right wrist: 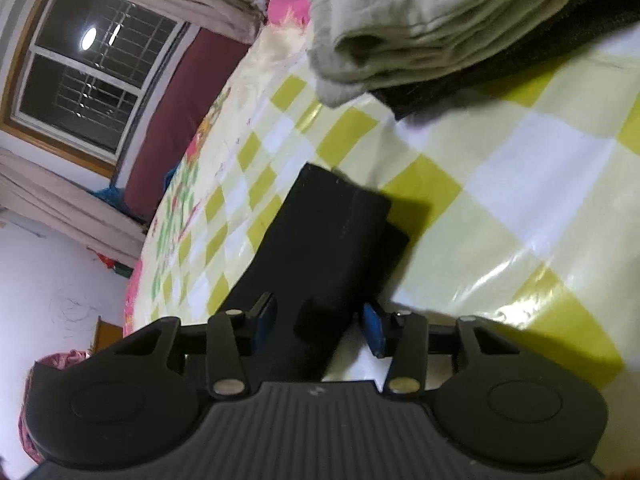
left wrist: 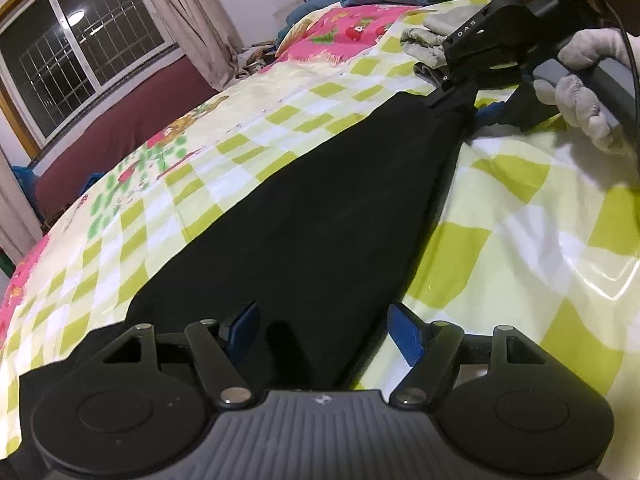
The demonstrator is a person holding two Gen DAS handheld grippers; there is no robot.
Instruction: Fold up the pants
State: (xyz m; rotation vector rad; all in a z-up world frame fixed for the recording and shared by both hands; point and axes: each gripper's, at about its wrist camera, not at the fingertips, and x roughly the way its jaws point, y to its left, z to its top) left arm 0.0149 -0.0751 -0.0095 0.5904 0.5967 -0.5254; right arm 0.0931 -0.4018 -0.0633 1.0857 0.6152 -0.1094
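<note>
- While the black pants [left wrist: 304, 208] lie stretched out along the bed [left wrist: 520, 216], the left gripper [left wrist: 320, 326] sits over their near end, jaws spread, cloth between them.
- At the far end, the right gripper [right wrist: 320, 322], held by a white-gloved hand [left wrist: 580, 92], has its jaws spread either side of the pants' narrow end [right wrist: 320, 236].
- Just beyond, folded grey and dark clothes [right wrist: 440, 24] are stacked on the checked bedcover.

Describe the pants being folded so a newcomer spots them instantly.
On the bed's green-and-white checked sheet, find the long dark strip running between the two tongs. That is the black pants: flat and plain black, unlike the stacked pile of folded grey clothes beyond them.
</note>
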